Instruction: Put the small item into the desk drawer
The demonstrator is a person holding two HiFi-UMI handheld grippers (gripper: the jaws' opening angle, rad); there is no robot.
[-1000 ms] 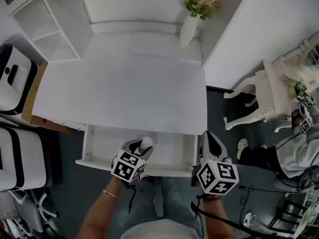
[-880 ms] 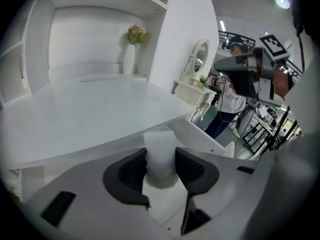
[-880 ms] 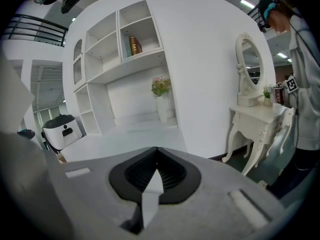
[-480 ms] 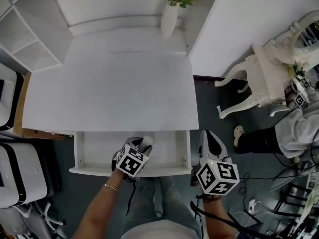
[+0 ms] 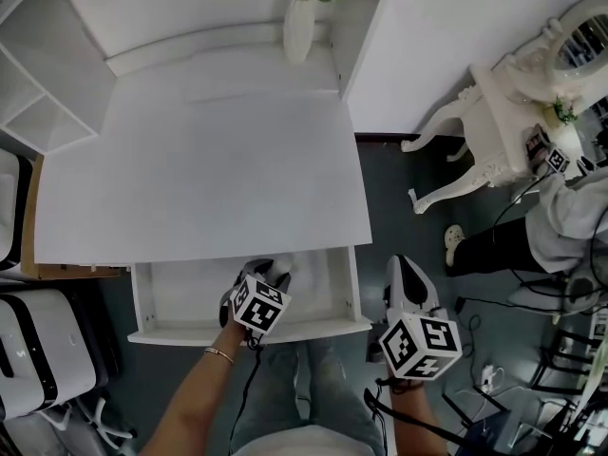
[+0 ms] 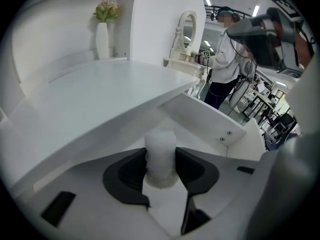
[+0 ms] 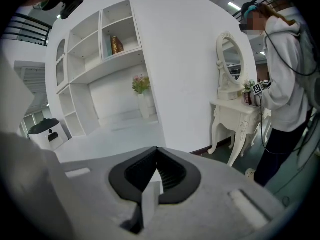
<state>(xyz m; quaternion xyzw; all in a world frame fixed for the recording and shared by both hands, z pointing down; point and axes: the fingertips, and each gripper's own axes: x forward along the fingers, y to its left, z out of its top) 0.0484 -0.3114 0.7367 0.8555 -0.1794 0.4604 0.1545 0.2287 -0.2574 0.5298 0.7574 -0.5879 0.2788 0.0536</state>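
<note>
A small white fuzzy roll [image 6: 161, 156] stands upright between the dark pads of my left gripper [image 6: 161, 170], which is shut on it. In the head view the left gripper [image 5: 267, 281] holds the roll [image 5: 282, 276] inside the open white desk drawer [image 5: 180, 297], toward its right half. My right gripper [image 5: 407, 283] hangs off the drawer's right end, over the dark floor. Its jaws [image 7: 156, 173] are shut with nothing between them.
The white desk top [image 5: 199, 174] lies above the drawer, with a white vase of flowers [image 5: 299, 22] at its back. A white partition [image 5: 446, 36] rises at the right, and an ornate white dressing table [image 5: 494, 131] and a person stand beyond it.
The left gripper has carried the roll forward and deeper into the open drawer. My view has shifted, so the desk sits higher in frame. The right gripper stays beside the drawer.
</note>
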